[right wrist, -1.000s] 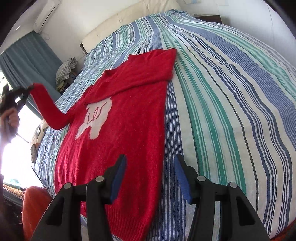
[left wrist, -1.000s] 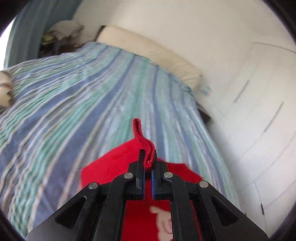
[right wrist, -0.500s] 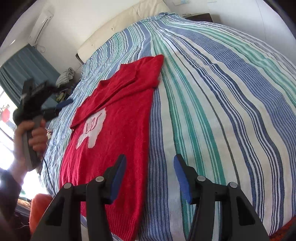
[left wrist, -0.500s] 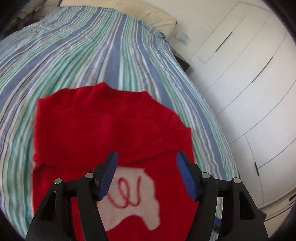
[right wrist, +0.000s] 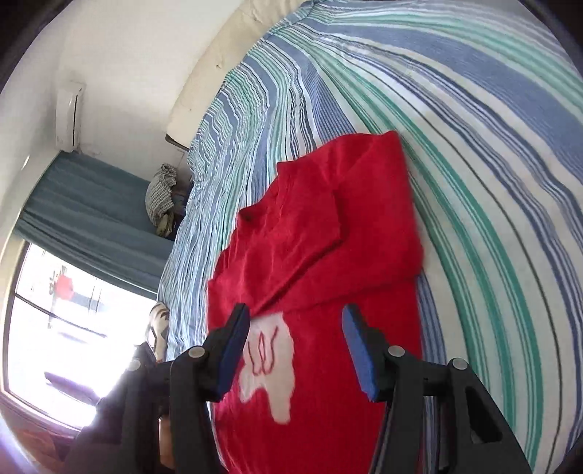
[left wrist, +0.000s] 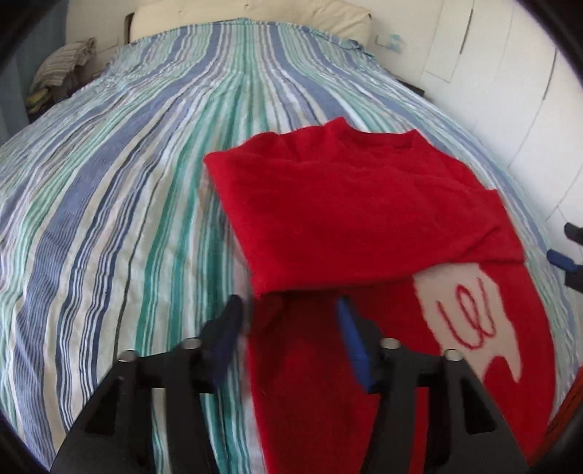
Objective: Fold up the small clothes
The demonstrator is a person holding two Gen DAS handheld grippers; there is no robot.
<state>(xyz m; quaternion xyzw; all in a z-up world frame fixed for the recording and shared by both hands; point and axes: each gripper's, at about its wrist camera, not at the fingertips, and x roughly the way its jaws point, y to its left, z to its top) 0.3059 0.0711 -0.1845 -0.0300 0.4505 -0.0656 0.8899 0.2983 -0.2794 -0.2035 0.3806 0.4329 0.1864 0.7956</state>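
A small red sweater (left wrist: 357, 218) with a white patch (left wrist: 470, 313) lies flat on the striped bed (left wrist: 109, 204). Both sleeves are folded across its chest. My left gripper (left wrist: 288, 324) is open and empty, hovering over the sweater's left edge below the folded sleeve. In the right wrist view the sweater (right wrist: 328, 255) and its white patch (right wrist: 269, 364) lie under my right gripper (right wrist: 295, 339), which is open and empty above the chest. The right gripper's blue pads (left wrist: 561, 257) show at the right edge of the left wrist view.
A cream headboard (left wrist: 255, 14) runs along the bed's far end. White wardrobe doors (left wrist: 510, 91) stand to the right. A pile of cloth (right wrist: 160, 193) sits by the blue curtain (right wrist: 91, 211) and bright window (right wrist: 54, 335).
My left gripper let go of the sleeve, which now lies folded across the chest, then swung left to the sweater's edge. My right gripper moved in over the sweater.
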